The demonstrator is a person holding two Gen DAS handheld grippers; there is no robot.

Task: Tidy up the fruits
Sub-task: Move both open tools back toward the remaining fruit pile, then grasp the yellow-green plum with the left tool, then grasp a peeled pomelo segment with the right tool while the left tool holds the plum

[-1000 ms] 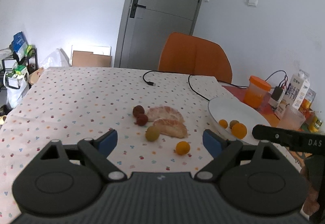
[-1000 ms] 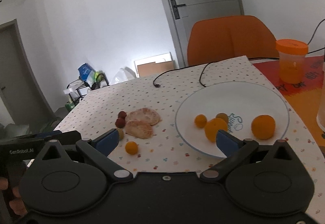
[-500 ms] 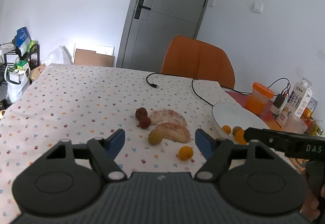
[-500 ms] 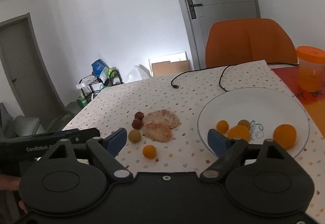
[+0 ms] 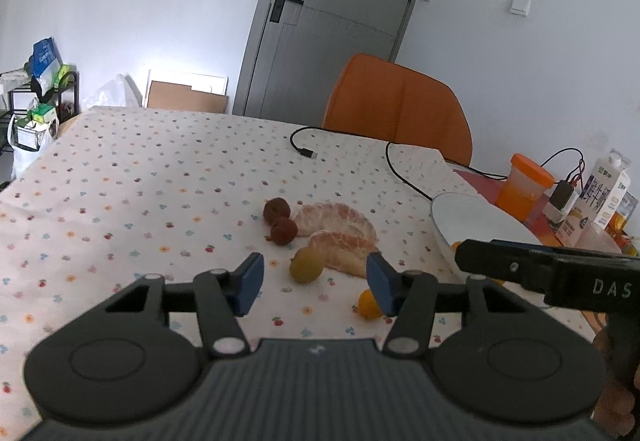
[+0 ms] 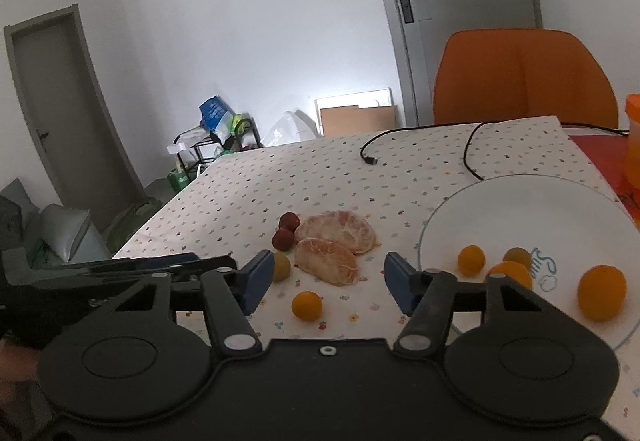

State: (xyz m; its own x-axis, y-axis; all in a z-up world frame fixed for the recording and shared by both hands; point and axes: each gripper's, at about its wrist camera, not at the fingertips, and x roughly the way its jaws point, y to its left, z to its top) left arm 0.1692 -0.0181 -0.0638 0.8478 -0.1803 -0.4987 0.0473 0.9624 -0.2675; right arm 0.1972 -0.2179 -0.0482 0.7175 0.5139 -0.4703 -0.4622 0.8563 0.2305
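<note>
On the dotted tablecloth lie two peeled orange halves [image 5: 340, 229] [image 6: 334, 239], two dark red fruits [image 5: 280, 219] [image 6: 286, 231], a green-yellow fruit [image 5: 306, 265] [image 6: 281, 267] and a small orange fruit [image 5: 370, 303] [image 6: 307, 305]. A white plate [image 6: 532, 201] [image 5: 464, 213] at the right holds several orange fruits [image 6: 601, 293]. My left gripper [image 5: 315, 281] hovers short of the green-yellow fruit, jaws closing, nothing between them. My right gripper [image 6: 329, 279] hovers above the small orange fruit, jaws closing and empty.
A black cable [image 5: 400, 169] runs across the far table. An orange chair [image 5: 396, 105] stands behind it. An orange-lidded cup [image 5: 524, 187], a milk carton [image 5: 608, 193] and a charger sit at the far right. A shelf with bags [image 5: 36, 93] stands left.
Both grippers' jaws have narrowed markedly. Both views have drifted so the fruit cluster now sits nearer the middle, and the left view has sunk slightly.
</note>
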